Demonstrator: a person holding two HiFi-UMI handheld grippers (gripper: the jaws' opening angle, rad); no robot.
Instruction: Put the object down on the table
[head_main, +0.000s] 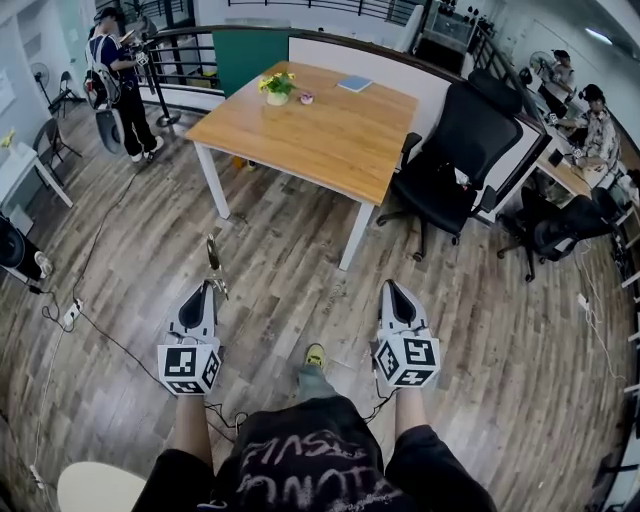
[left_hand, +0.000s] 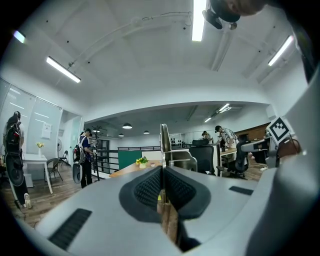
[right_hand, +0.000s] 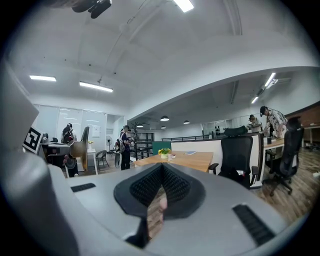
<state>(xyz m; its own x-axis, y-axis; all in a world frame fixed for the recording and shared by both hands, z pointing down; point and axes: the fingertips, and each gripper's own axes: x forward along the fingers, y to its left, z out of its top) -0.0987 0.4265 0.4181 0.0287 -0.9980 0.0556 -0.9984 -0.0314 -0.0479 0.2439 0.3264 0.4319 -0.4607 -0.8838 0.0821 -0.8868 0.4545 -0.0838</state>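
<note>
Looks like the carry stage to me: the left gripper (head_main: 208, 288) is clamped on a thin metal utensil (head_main: 213, 258) that pokes forward, and the right gripper (head_main: 391, 289) is pinched closed on nothing. The wooden table (head_main: 330, 140) is well off on the far side, so the next move is to walk over and lower it.

We log this as an open-plan office: a wooden table (head_main: 330, 130) on a plank floor (head_main: 290, 290), black swivel chairs (head_main: 455, 150), people (head_main: 598, 122) working at desks (head_main: 566, 176), and strip lights (left_hand: 62, 69) overhead.
</note>
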